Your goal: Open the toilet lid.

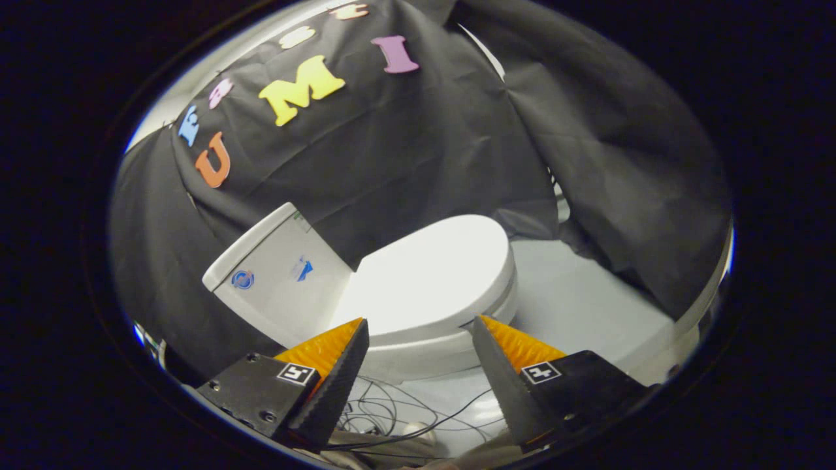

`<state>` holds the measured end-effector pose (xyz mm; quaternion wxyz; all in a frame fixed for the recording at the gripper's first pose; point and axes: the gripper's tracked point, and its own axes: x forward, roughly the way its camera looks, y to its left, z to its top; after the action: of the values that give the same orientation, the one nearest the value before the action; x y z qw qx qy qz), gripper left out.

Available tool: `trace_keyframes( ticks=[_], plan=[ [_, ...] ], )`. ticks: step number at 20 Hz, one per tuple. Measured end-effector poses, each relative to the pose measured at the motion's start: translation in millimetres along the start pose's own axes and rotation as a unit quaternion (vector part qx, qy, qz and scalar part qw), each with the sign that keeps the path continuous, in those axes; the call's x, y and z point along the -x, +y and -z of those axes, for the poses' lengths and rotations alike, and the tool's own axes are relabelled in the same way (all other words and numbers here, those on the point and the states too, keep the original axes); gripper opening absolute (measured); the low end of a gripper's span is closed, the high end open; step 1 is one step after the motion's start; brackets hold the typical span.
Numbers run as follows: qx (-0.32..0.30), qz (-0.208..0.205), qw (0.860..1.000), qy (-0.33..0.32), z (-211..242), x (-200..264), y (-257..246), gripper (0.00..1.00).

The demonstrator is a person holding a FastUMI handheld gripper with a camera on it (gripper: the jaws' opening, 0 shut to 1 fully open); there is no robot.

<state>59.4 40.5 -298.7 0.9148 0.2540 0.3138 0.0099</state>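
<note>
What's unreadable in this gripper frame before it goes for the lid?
- Gripper: open, short of the closed lid.
- Lid's near-side edge: partly behind the fingertips.
- Toilet base: covered by the gripper.
- Cables on the floor: tangled, ends cut off.
- Tank stickers: too small.

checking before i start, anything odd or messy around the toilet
Only the loose cables tangled on the floor below the toilet, just under the open gripper. The lid is shut and looks level, and the tank looks intact. Nothing seems spilled or broken.
</note>
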Motion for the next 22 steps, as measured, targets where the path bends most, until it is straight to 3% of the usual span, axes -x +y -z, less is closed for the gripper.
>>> trace_keyframes(
  ticks=[13, 17, 22],
  plan=[
    [-0.185, 0.019, 0.979, 0.081, 42.2, -90.7, -79.8, 0.97],
    [-0.226, 0.009, 0.970, 0.089, 49.8, -116.9, -88.8, 0.89],
    [-0.257, 0.001, 0.961, 0.101, 59.7, -141.8, -93.6, 0.72]
  ],
)
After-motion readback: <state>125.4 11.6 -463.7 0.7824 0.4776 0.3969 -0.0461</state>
